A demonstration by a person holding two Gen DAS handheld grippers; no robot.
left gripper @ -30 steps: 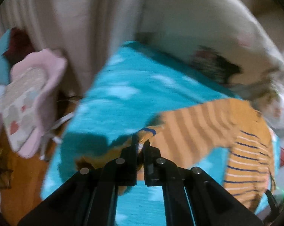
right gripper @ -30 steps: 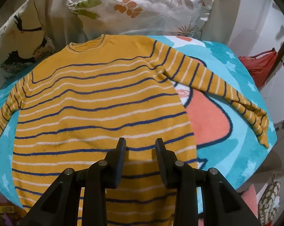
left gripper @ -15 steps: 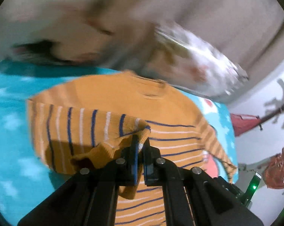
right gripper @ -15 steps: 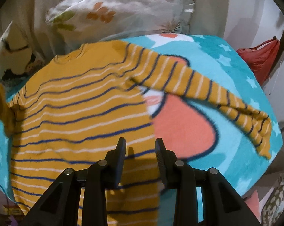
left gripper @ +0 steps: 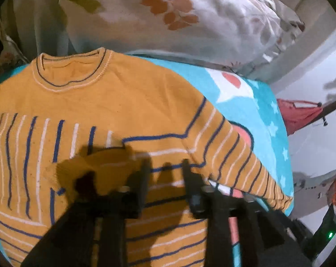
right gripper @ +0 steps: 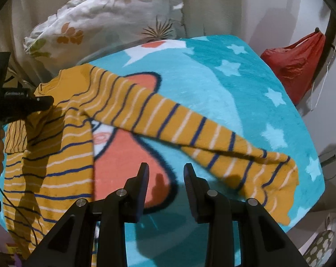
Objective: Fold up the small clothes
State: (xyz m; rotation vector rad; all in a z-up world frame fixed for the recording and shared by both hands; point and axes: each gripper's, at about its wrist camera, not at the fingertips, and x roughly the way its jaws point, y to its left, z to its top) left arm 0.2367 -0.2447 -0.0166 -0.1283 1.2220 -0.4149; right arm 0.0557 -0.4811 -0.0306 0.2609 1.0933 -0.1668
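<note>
While your left gripper (left gripper: 165, 173) jaws have just been opening (nothing between them), sleeve (left gripper: 56, 146) lies across sweater (left gripper: 123, 102); right gripper (right gripper: 165, 178) parted, empty, over blanket (right gripper: 245, 93) near its right edge

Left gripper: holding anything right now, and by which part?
Nothing. The left gripper has just opened; the sweater sleeve cuff lies released on the body, beside the fingers, not between them.

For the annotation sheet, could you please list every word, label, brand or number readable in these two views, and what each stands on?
Small white lettering on the black body of the left gripper, seen at the left edge of the right wrist view: too blurred to read.
Yellow label behind that gripper: no legible characters.
Striped sweater, blanket, pillow, red bag: patterns only, no text.
</note>
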